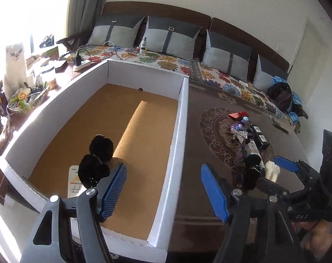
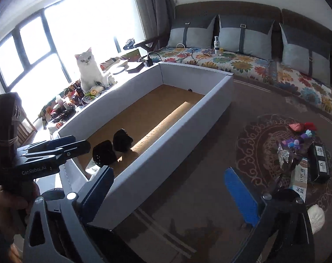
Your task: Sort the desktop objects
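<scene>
I see a white box [image 1: 179,131] with a brown floor sitting on a patterned brown table [image 1: 198,197]. My left gripper [image 1: 163,191] hangs over the box's near right wall, jaws spread wide and holding nothing. Inside the box, near its left corner, lie two black fuzzy balls [image 1: 101,145] touching each other, beside a white card [image 1: 74,180]. My right gripper [image 2: 174,190] is also released — it hovers over bare table just right of the box. Farther right sits a pile of items [image 2: 297,153]: a black case [image 2: 320,162], a silvery bow [image 2: 285,154], purple bits and a red scrap. A white cat [image 2: 90,70] sits far left by the window, and a floral sofa [image 2: 242,63] runs along the far side.
</scene>
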A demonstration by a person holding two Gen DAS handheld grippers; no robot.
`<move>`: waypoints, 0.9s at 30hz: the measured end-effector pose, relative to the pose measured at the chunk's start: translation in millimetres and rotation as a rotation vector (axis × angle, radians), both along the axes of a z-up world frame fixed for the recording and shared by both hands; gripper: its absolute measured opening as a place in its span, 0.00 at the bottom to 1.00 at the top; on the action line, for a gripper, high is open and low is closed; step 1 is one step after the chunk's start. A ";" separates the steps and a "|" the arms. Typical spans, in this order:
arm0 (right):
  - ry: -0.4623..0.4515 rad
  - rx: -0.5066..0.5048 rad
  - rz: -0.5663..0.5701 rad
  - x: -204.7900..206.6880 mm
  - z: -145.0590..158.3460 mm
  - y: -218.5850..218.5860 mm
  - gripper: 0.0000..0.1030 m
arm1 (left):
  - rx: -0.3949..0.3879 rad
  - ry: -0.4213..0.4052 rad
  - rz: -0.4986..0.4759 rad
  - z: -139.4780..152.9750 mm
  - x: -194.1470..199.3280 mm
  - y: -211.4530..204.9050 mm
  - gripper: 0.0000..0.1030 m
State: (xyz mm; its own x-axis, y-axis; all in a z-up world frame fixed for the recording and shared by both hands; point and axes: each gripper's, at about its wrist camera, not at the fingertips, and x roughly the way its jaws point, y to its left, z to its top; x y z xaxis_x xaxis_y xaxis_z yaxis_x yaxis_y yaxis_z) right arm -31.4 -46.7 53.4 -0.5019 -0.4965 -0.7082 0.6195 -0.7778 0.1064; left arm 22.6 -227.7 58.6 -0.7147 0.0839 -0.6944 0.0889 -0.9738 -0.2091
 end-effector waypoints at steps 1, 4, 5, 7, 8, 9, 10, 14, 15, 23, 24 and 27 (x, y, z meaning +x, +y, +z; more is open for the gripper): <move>0.014 0.039 -0.044 4.1 -9.8 28.3 1.00 | 0.000 0.013 -0.046 2.0 1.9 21.6 0.79; 0.017 0.141 -0.184 19.1 -48.2 105.0 1.00 | 0.012 0.015 -0.156 -8.2 1.3 81.6 1.00; -0.008 0.168 -0.231 22.1 -62.6 129.9 1.00 | 0.015 -0.008 -0.187 -19.0 -2.9 99.7 1.00; -0.076 0.183 -0.310 21.6 -86.3 166.2 1.00 | 0.000 -0.093 -0.234 -50.0 -16.0 132.8 1.00; -0.113 0.175 -0.348 19.6 -95.8 181.9 1.00 | -0.008 -0.131 -0.251 -66.7 -22.7 146.4 1.00; -0.141 0.169 -0.375 16.5 -102.6 192.8 1.00 | -0.019 -0.162 -0.267 -83.0 -29.1 158.5 1.00; -0.171 0.174 -0.394 12.2 -108.8 200.0 1.00 | -0.043 -0.188 -0.278 -97.7 -34.0 169.8 1.00; -0.226 0.220 -0.376 -3.0 -125.7 203.8 1.00 | -0.149 -0.234 -0.291 -130.3 -56.6 194.9 1.00; -0.226 0.231 -0.368 -7.3 -128.3 202.8 1.00 | -0.155 -0.239 -0.287 -133.8 -62.6 196.6 1.00; -0.156 0.224 -0.325 -46.8 -130.9 198.9 1.00 | -0.220 -0.243 -0.259 -148.6 -98.5 203.1 1.00; -0.145 0.220 -0.318 -52.8 -131.3 199.5 1.00 | -0.219 -0.236 -0.257 -148.4 -102.5 203.3 1.00; -0.117 0.208 -0.286 -70.6 -132.3 202.5 1.00 | -0.214 -0.226 -0.241 -148.7 -115.4 206.3 1.00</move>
